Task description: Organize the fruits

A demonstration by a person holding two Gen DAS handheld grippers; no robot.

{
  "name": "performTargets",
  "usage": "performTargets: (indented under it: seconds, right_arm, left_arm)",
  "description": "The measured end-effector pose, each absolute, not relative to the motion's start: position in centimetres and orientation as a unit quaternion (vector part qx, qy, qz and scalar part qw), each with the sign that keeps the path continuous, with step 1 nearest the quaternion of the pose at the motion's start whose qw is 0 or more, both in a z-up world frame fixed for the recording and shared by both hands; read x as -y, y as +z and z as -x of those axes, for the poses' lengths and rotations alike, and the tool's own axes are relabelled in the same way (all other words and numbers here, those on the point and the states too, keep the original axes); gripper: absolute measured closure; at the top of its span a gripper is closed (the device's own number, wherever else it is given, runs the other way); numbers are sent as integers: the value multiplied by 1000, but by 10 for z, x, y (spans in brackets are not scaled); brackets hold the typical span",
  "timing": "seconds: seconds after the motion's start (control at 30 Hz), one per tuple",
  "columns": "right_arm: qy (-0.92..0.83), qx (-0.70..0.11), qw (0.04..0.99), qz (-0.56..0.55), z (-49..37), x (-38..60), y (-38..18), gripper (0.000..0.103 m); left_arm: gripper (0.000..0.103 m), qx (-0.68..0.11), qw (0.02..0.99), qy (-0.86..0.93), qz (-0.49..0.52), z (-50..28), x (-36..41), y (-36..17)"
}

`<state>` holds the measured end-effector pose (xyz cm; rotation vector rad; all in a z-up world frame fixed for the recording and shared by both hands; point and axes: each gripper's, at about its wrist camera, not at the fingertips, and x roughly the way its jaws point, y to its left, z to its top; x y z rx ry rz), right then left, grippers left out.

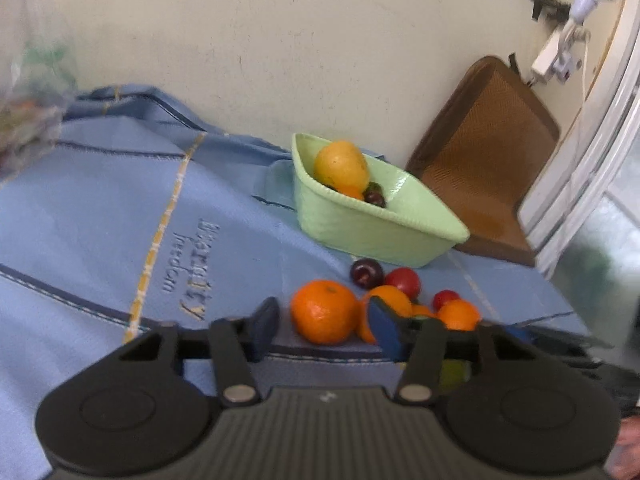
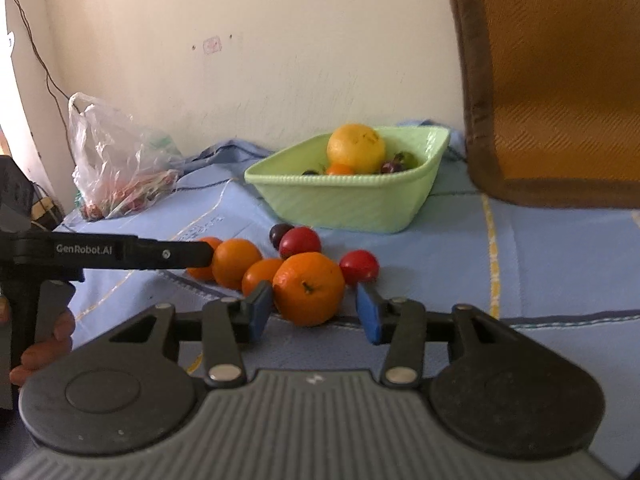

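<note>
The task's thing for the coming move is judged to be the large orange point(image 2: 308, 294) at the near edge of the loose fruit cluster on the blue cloth point(image 2: 540, 264) that covers the desk. In the right wrist view it is seen directly ahead of the right hand-held gripper point(image 2: 314, 312), between the two blue pads. The left pad point(image 2: 259, 312) appears to touch or nearly touch its side, while a clear gap is left at the right pad point(image 2: 368, 314), so the jaws are read as parted around the orange and not yet pressed on it. The orange is nearly round, so no long axis matters; its stem dimple faces the camera.

Behind it, three smaller oranges are lined up toward the left, the nearest one point(image 2: 260, 276) just beside it. Two red fruits point(image 2: 300, 242) point(image 2: 359, 266) and a dark plum point(image 2: 279, 233) lie just behind. Farther back the green basket point(image 2: 348, 204) is set, holding a big yellow fruit point(image 2: 356, 148) and a few small ones.

The left hand-held gripper point(image 1: 326, 328) is brought in from the other side of the same cluster. Its jaws are also parted, with an orange point(image 1: 323, 311) lying just ahead between the pads and seemingly untouched. In the right wrist view its black arm point(image 2: 120, 254) is seen reaching to the leftmost oranges.

The right hand is judged nearer to a grasp; a short closing is what remains, then a lift toward the basket straight beyond.
</note>
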<state>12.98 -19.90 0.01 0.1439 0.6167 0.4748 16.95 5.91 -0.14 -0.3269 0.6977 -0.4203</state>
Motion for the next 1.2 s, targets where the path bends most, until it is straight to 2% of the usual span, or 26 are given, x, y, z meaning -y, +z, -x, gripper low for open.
performTargets:
  seconds: [0.27,0.47,0.77,1.03,1.2]
  right_arm:
    - [216,-285,931,-75,-116,206,3,62]
    - [228,-279,930,-74,-75,211,3,62]
    - [262,-277,923,-50,-21,204,8,61]
    - [241,-265,933,-18,-4,201,0,61]
    - [241,-274,931,-8,-1,194,-3,60]
  left_arm:
    - [66,-334,909,-188,165,-159,-63,0]
    - [66,-330,906,-198,175,-116,-70,1]
    - [66,-320,899,-277,112,-55,-26,7]
    - [63,-314,908,-261,96,-42,-18,0]
    - [62,-297,921,-247,51,-33,-6,3]
